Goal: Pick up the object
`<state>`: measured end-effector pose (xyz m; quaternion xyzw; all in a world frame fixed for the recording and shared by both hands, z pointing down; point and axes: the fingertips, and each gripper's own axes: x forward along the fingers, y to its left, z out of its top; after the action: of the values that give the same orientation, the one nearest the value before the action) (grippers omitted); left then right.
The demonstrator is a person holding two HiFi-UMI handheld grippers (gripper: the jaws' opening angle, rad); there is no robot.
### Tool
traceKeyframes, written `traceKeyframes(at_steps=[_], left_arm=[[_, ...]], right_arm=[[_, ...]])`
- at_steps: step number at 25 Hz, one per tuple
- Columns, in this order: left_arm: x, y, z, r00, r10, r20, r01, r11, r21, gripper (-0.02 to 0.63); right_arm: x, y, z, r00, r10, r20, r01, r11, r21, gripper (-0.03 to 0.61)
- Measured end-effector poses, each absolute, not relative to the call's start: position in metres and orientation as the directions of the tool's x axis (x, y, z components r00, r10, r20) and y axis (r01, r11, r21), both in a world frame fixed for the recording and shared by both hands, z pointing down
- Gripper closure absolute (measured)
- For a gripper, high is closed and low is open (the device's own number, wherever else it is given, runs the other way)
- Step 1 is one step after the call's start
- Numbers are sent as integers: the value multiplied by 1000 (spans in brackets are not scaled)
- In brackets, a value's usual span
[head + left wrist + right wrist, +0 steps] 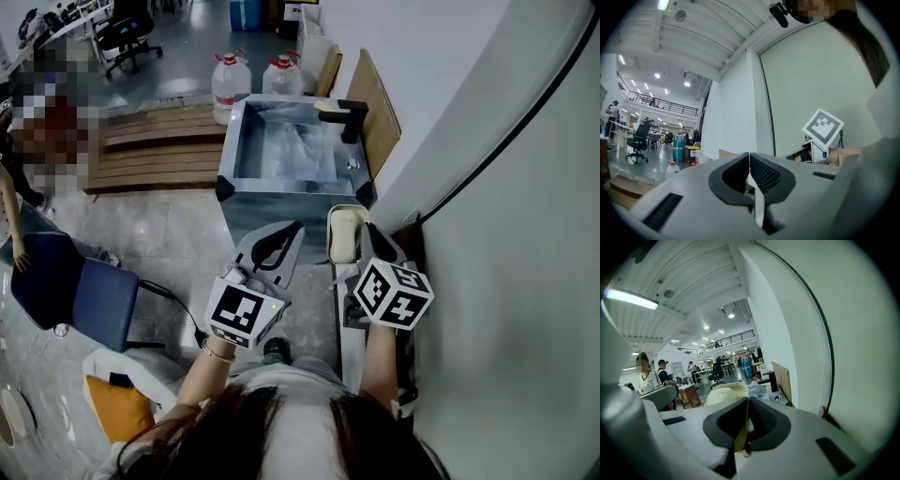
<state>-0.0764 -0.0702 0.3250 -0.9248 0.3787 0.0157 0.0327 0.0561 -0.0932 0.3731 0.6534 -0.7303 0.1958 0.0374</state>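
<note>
A cream plastic dish [343, 234] with rounded corners hangs in front of the person, just short of the sink. My right gripper [365, 238] is shut on its right rim. In the right gripper view the dish [723, 397] stands on edge, clamped between the dark pads [761, 416] of that gripper [747, 404]. My left gripper [292, 232] is held beside it at the left, about level, and is shut with nothing in it. In the left gripper view its jaws [750, 173] meet, and the right gripper's marker cube [823, 127] shows beyond.
A metal sink [228, 155] with a black tap [350, 117] stands straight ahead. Water bottles [231, 86] and a wooden pallet [155, 150] lie behind and to its left. A blue chair [84, 292] is at the left. A white wall [506, 234] runs close along the right.
</note>
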Motion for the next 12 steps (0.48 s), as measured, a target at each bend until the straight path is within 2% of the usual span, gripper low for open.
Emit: traceKeyframes(at_steps=[12], left_arm=[[-63, -37, 321, 674, -737, -48, -738, -673, -41, 604]], right_arm=[[62, -60, 356, -200, -942, 269, -960, 133, -247, 545]])
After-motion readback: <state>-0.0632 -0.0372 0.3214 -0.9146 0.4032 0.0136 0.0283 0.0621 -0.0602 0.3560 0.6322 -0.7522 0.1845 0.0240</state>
